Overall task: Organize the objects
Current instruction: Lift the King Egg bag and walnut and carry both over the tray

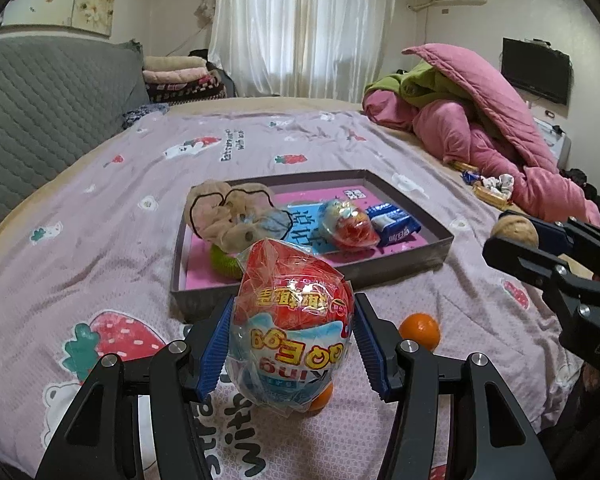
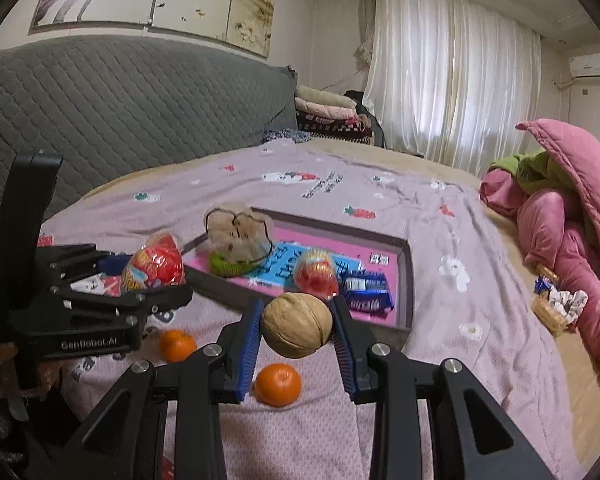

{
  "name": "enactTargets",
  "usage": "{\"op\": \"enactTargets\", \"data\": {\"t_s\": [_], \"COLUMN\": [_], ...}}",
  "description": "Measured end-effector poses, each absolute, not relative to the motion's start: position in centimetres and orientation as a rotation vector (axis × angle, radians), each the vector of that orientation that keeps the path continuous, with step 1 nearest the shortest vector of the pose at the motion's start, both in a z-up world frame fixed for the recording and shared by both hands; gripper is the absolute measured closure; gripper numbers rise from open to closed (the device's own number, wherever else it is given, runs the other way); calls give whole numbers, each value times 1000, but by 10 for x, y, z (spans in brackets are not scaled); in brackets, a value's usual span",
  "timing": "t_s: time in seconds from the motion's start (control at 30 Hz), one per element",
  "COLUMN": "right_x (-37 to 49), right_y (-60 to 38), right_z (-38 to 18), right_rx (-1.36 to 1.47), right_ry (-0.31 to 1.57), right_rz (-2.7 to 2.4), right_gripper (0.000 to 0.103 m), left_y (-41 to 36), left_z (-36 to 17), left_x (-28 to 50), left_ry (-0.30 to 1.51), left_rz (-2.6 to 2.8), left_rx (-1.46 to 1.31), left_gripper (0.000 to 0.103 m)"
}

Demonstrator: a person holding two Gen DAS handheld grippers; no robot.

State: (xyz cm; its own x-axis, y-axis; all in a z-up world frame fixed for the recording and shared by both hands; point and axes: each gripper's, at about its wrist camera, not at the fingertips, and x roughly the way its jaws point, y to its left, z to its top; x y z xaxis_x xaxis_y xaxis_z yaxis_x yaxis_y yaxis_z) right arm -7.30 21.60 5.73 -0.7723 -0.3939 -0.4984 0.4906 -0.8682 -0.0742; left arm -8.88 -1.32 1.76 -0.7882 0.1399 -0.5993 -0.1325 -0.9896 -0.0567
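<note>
My left gripper (image 1: 294,332) is shut on a red, white and blue wrapped toy egg (image 1: 292,320), held above the bed in front of the shallow grey box (image 1: 436,256). My right gripper (image 2: 296,322) is shut on a walnut (image 2: 297,324), held above the bed near the box's front edge (image 2: 404,326). In the box lie beige scrunchies (image 1: 228,212), a green hair tie (image 1: 224,262), a second toy egg (image 1: 348,226) and a blue snack packet (image 1: 394,224). Two small oranges (image 2: 278,384) (image 2: 177,345) lie on the sheet below the grippers.
The bed has a pink strawberry-print sheet (image 1: 112,216). A pile of pink and green quilts (image 1: 480,120) lies at the right, with snack wrappers and a scrunchie (image 2: 556,304) beside it. A grey padded headboard (image 2: 120,108) is at the left.
</note>
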Motion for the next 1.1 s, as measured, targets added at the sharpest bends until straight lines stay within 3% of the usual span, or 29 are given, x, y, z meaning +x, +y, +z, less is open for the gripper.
{"op": "enactTargets", "data": {"t_s": [0.5,1.1], "right_x": [-103,-133], "right_y": [217,212], "right_z": [91,92], "right_rx": [556,550], "right_ry": [234,230], "right_rz": [-2625,-2606], "right_gripper": [69,69], "left_y": [-10,-11], "left_z": [57,64], "left_x": [-113,-145], "left_ry": [-1,-30], "left_rz": [2889,2899], "left_rx": [-865,-871], "left_gripper": [44,44]}}
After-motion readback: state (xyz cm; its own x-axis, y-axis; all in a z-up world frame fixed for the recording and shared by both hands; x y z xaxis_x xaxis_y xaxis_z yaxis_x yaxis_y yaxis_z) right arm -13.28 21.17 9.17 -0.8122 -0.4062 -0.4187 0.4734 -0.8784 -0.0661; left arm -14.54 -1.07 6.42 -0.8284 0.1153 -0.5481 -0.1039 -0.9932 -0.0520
